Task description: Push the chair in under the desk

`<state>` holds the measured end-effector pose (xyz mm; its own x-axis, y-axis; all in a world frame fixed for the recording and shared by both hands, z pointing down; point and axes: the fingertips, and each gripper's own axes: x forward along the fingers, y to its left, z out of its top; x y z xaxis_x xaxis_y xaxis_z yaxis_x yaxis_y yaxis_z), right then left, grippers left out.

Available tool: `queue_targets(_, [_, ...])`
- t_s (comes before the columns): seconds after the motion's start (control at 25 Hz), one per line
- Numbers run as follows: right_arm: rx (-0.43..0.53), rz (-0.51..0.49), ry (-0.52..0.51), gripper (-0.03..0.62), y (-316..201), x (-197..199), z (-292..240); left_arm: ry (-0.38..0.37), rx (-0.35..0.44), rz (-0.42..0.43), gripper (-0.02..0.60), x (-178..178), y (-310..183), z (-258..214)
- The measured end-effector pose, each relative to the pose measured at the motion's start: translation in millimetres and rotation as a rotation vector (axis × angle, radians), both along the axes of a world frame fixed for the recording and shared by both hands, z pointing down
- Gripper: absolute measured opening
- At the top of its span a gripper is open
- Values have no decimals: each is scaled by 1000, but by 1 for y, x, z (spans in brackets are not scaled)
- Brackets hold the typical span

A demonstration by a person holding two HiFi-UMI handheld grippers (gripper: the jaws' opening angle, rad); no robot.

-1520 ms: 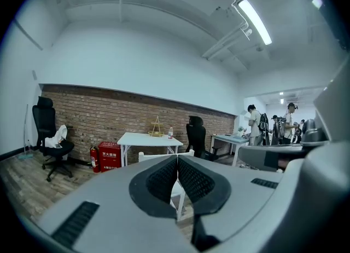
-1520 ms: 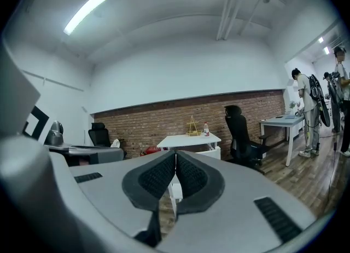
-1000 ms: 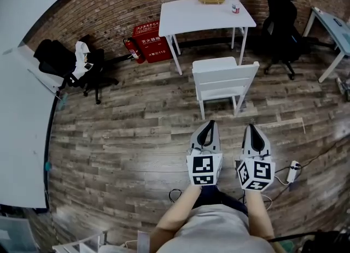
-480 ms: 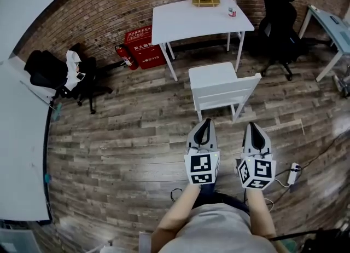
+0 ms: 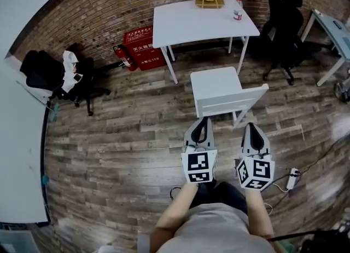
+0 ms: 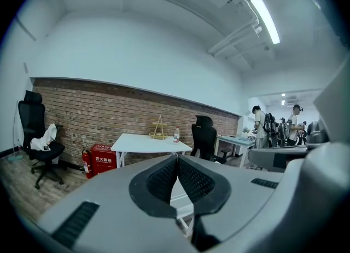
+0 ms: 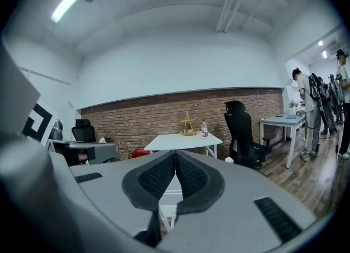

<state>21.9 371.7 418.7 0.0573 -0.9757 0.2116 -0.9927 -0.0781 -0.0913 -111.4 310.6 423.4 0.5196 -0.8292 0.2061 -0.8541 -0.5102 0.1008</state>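
- The left gripper point(image 5: 204, 120) is seen with jaws pressed together, nothing between them; its tip is placed just beside the chair point(image 5: 216, 85) back
- The right gripper point(image 5: 252, 126) is likewise closed and empty
- The chair is set before the desk point(image 5: 197, 19), not yet under it

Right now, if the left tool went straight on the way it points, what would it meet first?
Most likely the backrest of the white chair, near its left end. The left tool, shut and empty, points at it from just behind. The white desk lies beyond. The exact gap is unclear.
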Motion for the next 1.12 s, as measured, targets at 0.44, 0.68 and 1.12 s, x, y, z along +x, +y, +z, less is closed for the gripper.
queue_targets(0.44, [-21,-14,6,16,-37,8,5,4,-30,-16,17,5,-33,7])
queue_targets(0.68, [-27,-39,-2,15,-65,29,5,-4,-37,-37,17,24,-54,8])
queue_targets(1.12, [-42,-96,-9,16,-113,75,10,-31,-65,-86,17,64,-92,15])
